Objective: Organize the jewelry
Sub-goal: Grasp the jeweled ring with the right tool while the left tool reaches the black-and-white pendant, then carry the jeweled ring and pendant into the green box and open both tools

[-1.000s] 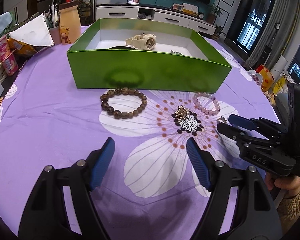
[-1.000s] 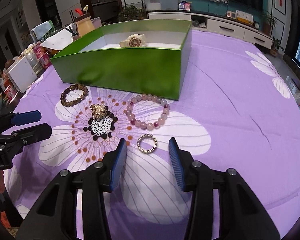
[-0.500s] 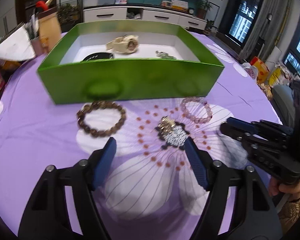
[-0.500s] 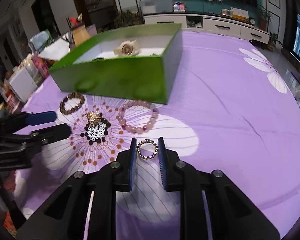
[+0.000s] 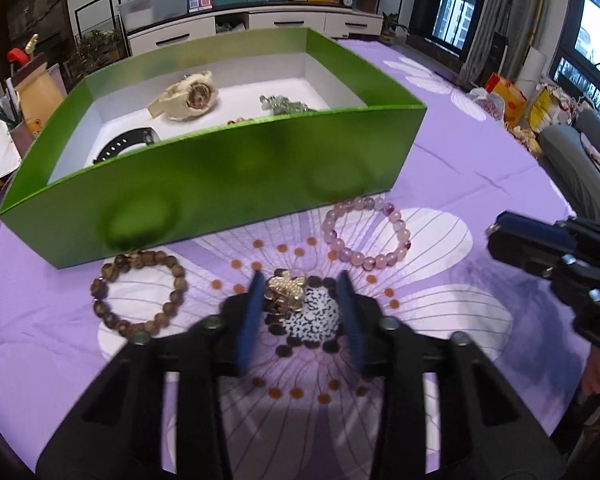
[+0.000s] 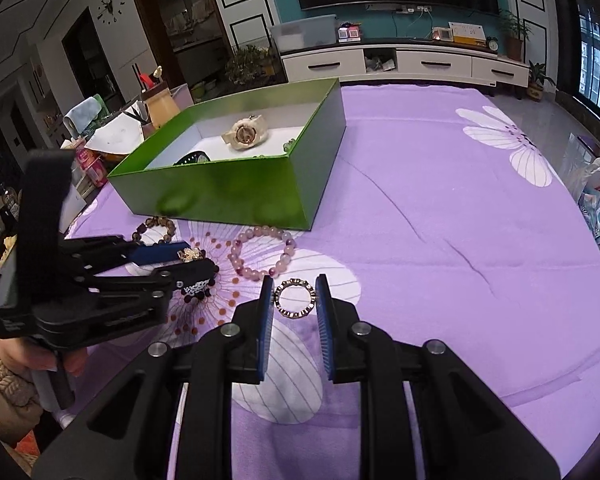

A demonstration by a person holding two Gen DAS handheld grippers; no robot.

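Nearest the right wrist camera, the right tongs (image 6: 294, 300) are clamped on a small studded metal ring (image 6: 294, 298), each blue pad against one side of its rim; it looks raised a little off the purple flowered cloth, though that is hard to be sure of. The ring is light, rigid and smooth, so it could twist or slip out if the grip eases; holding it across its width as now seems sound. To its left, the left tongs (image 5: 302, 294) have just been closing and now stand narrow around a gold brooch (image 5: 285, 291) lying on the dark centre of the printed flower. The left pad touches it, while the right pad stands clear, so it is not yet gripped. The brooch looks lumpy, hard and somewhat delicate in its small parts; it is best taken by the solid body, gently. Just beyond lie a brown bead bracelet (image 5: 140, 294) and a pale pink bead bracelet (image 5: 367, 235), both loose, floppy loops that would sag from a pinch on one bead. Farther back on the bench stands the open green box (image 5: 220, 184), already holding a cream watch (image 5: 186, 96), a black band (image 5: 126, 144) and some greenish beads (image 5: 286, 105).
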